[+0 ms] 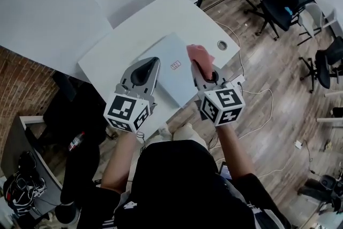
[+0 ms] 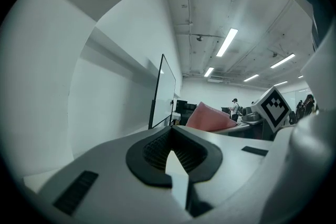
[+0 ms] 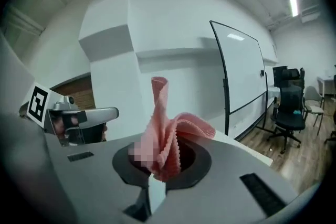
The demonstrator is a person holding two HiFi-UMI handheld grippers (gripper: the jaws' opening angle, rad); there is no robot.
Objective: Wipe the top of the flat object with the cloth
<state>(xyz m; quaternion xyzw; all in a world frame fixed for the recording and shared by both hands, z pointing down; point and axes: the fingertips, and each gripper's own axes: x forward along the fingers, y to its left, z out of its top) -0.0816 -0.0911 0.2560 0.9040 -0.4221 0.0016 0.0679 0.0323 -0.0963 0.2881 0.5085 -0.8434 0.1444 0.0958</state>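
1. Cloth [image 3: 167,136]: pink, ribbed, zigzag-edged, pinched by one bunched end between the closed jaws of the right gripper [image 1: 196,67], with loose folds standing up and flopping beyond the tips.
2. From the head view: held over the far right part of a flat grey slab [image 1: 172,80], apparently lifted clear rather than pressed down; contact not certain from this angle.
3. Slab lying on a white table [image 1: 155,16], close to the near edge, with a small label [image 1: 175,65] near its middle.
4. Jaws of the left gripper [image 1: 155,61] shut together with nothing between them, poised over the slab's left part, apart from the cloth.
5. Likely handling: very light, soft and limp, with no shape of its own. Prone to folding, dragging or slipping out under a sideways pull. Not fragile.
6. Best hold, by judgement: deep on a gathered bunch, as at present, leaving a generous flap free to lie flat on the slab for wiping.
7. Slab probably stiff and smooth, possibly sliding on the table under a wipe; empty gripper available for steadying.
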